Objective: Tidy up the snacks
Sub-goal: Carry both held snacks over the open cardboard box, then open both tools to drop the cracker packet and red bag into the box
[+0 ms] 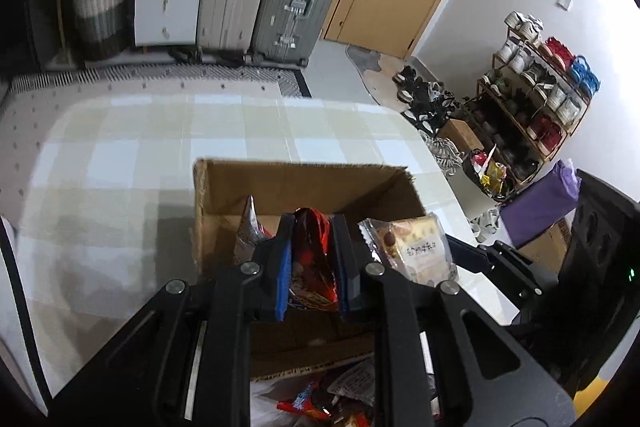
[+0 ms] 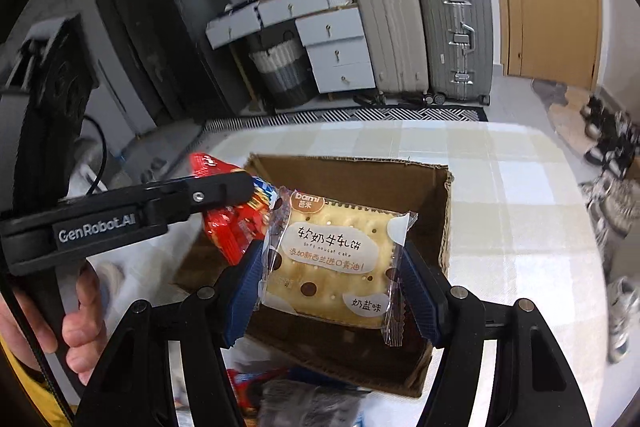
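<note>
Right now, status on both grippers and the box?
Left gripper shut on red snack pack. Right gripper shut on cracker packet. Both over open cardboard box. Nothing blocking the drop.

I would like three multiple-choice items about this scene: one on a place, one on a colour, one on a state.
1. Where is the cardboard box?
A. on the checked tablecloth
B. on the floor
C. on a suitcase

2. What main colour is the packet in the left gripper?
A. green
B. red
C. white

3. How is the right gripper?
A. open, empty
B. out of view
C. shut on the biscuit packet

Answers: 1 A, the checked tablecloth surrounds the box; 2 B, the red packet sits between its fingers; 3 C, both pads press the wrapper's sides.
</note>
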A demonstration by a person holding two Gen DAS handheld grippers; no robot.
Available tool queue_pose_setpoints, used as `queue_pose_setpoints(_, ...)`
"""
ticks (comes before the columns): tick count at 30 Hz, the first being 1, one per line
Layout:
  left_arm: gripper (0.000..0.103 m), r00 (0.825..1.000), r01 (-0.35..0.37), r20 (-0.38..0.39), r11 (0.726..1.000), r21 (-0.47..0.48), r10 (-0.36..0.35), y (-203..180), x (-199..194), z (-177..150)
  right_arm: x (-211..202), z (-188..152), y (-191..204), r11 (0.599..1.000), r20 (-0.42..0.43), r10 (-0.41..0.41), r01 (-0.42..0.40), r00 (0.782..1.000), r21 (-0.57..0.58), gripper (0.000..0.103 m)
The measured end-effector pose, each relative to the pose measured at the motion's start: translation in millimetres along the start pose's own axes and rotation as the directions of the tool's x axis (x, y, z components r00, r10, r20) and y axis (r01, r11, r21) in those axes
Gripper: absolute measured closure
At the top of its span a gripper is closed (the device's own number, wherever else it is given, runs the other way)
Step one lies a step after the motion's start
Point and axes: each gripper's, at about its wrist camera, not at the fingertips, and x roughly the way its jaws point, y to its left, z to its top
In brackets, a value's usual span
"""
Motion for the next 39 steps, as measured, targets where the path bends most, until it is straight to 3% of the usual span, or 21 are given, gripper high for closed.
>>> queue_pose_setpoints(5,0.088,1.0,-0.005,-0.029,1.0,-0.011,0.005,8.8,30.4,-9.3,17.1,0.2,2.5,0.999,-0.041,-0.019,0.017,0.999,-0.052,0.036)
queue_pose_setpoints(12,0.088,0.999,-0.017,-0.036,1.0,0.019,0.018,5.7,43.3,-15.4,33.0,0.3,-2.1,0.998,-0.082,-0.025,0.02,0.996,-0.057,0.036)
queue_pose_setpoints(32,0.087,1.0,-0.02,-0.022,0.998,0.054,0.021,-6.1,19.6,-22.8,18.0,0.6,-2.1,0.998,-0.039,-0.034,0.032,0.999,-0.056,0.029)
queue_pose_setpoints(33,0.085,0.999,-0.029,-0.018,0.998,0.052,0.03,-6.3,17.4,-22.7,15.8,0.7,-2.5,0.998,-0.034,-0.034,0.032,0.999,-0.053,0.028)
queue_pose_setpoints(35,0.066,1.0,-0.022,-0.012,0.999,0.042,0.022,-5.2,12.2,-22.3,11.9,1.0,-3.1,0.998,-0.029,-0.037,0.035,0.999,-0.052,0.028)
queue_pose_setpoints(37,0.056,1.0,0.002,-0.002,0.999,0.04,-0.002,-5.3,5.1,-23.0,7.4,0.6,-3.8,0.998,-0.021,-0.043,0.042,0.999,-0.05,0.027)
queue_pose_setpoints(39,0.055,1.0,0.015,0.001,0.999,0.051,-0.015,-8.2,-2.2,-23.9,3.3,1.5,-5.0,0.998,-0.012,-0.039,0.039,0.999,-0.041,0.027)
